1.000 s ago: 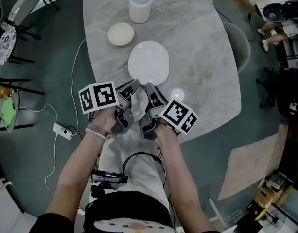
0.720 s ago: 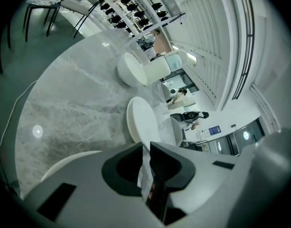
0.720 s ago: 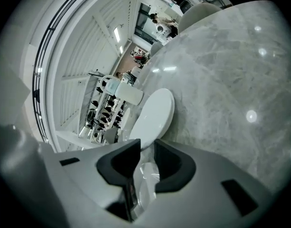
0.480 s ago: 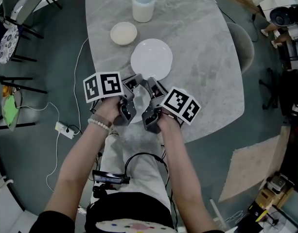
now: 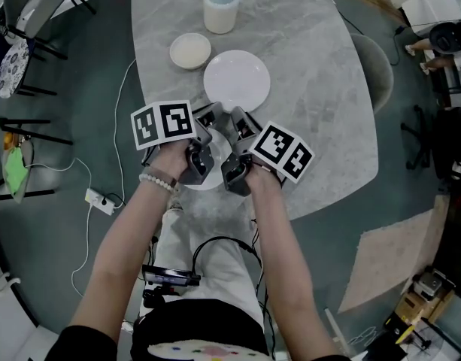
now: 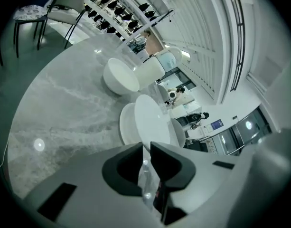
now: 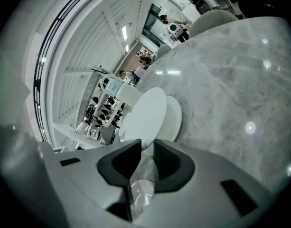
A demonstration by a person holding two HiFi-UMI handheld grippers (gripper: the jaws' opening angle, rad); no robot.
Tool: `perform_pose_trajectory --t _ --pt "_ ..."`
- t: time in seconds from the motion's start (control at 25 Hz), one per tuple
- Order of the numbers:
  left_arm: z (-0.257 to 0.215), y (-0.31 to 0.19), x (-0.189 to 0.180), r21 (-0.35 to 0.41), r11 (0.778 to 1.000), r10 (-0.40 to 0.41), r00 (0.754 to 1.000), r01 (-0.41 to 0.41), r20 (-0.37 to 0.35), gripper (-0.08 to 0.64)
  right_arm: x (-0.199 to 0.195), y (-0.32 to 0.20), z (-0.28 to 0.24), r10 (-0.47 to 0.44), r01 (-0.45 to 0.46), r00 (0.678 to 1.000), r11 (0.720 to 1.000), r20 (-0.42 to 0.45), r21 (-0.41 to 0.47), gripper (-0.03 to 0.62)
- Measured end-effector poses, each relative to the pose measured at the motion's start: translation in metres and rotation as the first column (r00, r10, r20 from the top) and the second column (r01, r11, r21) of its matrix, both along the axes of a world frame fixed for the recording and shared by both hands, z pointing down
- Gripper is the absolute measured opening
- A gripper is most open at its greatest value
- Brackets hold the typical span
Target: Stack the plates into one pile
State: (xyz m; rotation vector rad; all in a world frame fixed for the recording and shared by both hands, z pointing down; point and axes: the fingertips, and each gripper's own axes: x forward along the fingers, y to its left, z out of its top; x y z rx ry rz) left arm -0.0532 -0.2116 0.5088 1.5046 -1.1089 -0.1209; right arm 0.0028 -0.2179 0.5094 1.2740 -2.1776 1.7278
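A white plate (image 6: 154,123) (image 7: 146,114) hangs tilted above the table, gripped at its near rim by both grippers. My left gripper (image 5: 214,114) (image 6: 146,148) is shut on that rim. The rim also sits between the jaws of my right gripper (image 5: 237,118) (image 7: 147,148), which have just been closing and are shut on it. A second white plate (image 6: 126,125) (image 7: 175,118) lies flat on the table just beneath the held one. In the head view the held plate (image 5: 237,80) covers the lower one.
A small shallow bowl (image 5: 190,50) (image 6: 120,76) sits left of the plates, and a lidded jar (image 5: 220,4) stands behind it. The grey marble table (image 5: 320,89) is oval, with its near edge under my hands. Chairs stand beyond it.
Both grippers have moved away from me across the table, carrying the plate with them toward the bowl and jar. The grips look the same.
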Motion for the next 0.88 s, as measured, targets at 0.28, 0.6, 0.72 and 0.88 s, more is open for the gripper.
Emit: perform_pose_trajectory --t 0.28,0.6,0.72,0.88 --pt "0.010 -0.004 0.003 -0.037 0.999 -0.005 1.000 0.004 -0.027 0.058 0.003 -0.003 0.011 0.018 -0.018 1.000 0.999 -0.011 -0.050 0.095" --pt "0.021 -0.001 -0.005 -0.071 0.997 -0.030 1.000 0.029 -0.007 0.057 -0.002 0.008 0.009 -0.058 0.058 0.998 0.995 0.011 -0.075 0.120" --pt "0.026 0.000 -0.007 -0.091 0.995 -0.031 0.999 0.032 0.011 0.054 0.001 0.011 0.004 -0.060 0.061 0.998 0.997 0.018 -0.056 0.120" --pt "0.026 -0.002 -0.008 -0.086 0.996 -0.008 0.999 0.011 0.034 0.055 0.006 0.018 -0.003 -0.067 0.067 0.998 0.997 0.018 -0.024 0.120"
